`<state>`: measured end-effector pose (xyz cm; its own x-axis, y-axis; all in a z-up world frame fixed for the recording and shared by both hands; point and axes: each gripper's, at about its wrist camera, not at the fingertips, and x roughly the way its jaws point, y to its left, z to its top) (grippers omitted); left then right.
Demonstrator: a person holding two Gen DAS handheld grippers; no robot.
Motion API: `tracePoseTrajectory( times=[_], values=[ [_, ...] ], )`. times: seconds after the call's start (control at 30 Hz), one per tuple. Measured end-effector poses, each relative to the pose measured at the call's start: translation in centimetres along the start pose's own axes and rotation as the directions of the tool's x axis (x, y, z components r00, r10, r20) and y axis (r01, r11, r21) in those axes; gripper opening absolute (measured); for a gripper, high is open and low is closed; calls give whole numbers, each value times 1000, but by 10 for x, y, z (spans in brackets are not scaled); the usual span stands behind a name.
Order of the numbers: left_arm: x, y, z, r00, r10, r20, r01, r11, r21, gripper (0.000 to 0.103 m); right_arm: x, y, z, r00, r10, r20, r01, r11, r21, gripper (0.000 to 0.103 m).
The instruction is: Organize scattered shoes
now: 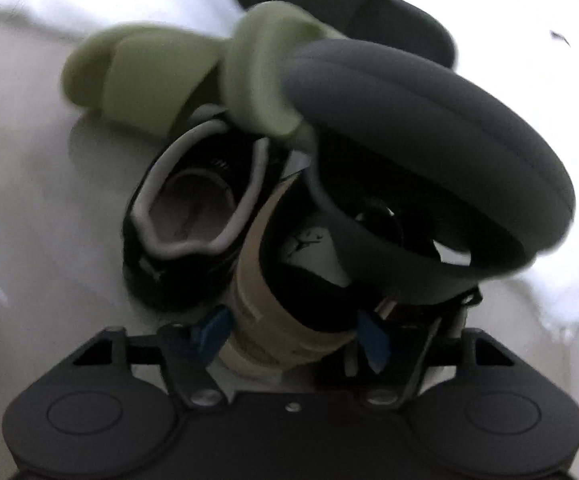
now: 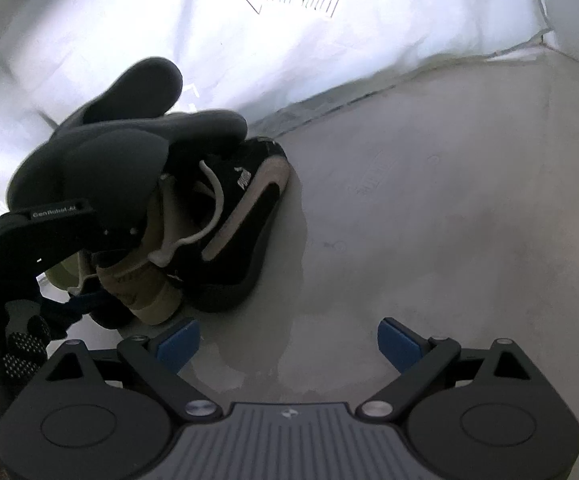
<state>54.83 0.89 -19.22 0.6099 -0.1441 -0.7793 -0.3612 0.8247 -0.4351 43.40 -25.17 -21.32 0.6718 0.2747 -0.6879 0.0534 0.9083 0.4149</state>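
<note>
- Shoes lie heaped on the floor (image 2: 429, 220): a black sneaker (image 1: 177, 216), green slides (image 1: 149, 80) and a grey slide (image 1: 429, 120), none paired.
- Left gripper (image 1: 293, 334): jaws clamp the heel of a beige-soled sneaker (image 1: 289, 280).
- Right gripper (image 2: 289, 346): jaws wide, holding nothing.
- Sorting looks barely begun.

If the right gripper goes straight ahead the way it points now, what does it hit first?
Probably nothing nearby: the open right gripper faces bare grey floor, then the white sheet. The black sneaker lies left of that line.
</note>
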Motion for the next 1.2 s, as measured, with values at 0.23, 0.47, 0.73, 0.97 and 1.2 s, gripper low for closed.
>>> tracePoseTrajectory(
  times=[0.23, 0.47, 0.73, 0.97, 1.2],
  values=[
    [-2, 20, 16, 1000, 27, 2, -27, 989, -148, 37, -16, -2, -3, 1000, -8, 24, 8, 1000, 1, 96],
    [12, 22, 18, 998, 62, 7, -61, 991, -122, 38, -20, 3, -5, 999, -1, 39, 2, 1000, -5, 96],
    [0, 26, 10, 998, 45, -42, -45, 999, 4, 38, -42, 10, -7, 996, -3, 89, 7, 999, -45, 96],
    [-42, 58, -28, 994, -23, -106, 21, 1000, -21, 38, -76, 17, -21, 991, 14, 133, -5, 998, -66, 96],
    [-89, 63, -73, 989, -3, -147, 8, 999, 31, 37, -97, 22, -54, 996, 33, 85, -27, 997, -69, 96]
  ],
)
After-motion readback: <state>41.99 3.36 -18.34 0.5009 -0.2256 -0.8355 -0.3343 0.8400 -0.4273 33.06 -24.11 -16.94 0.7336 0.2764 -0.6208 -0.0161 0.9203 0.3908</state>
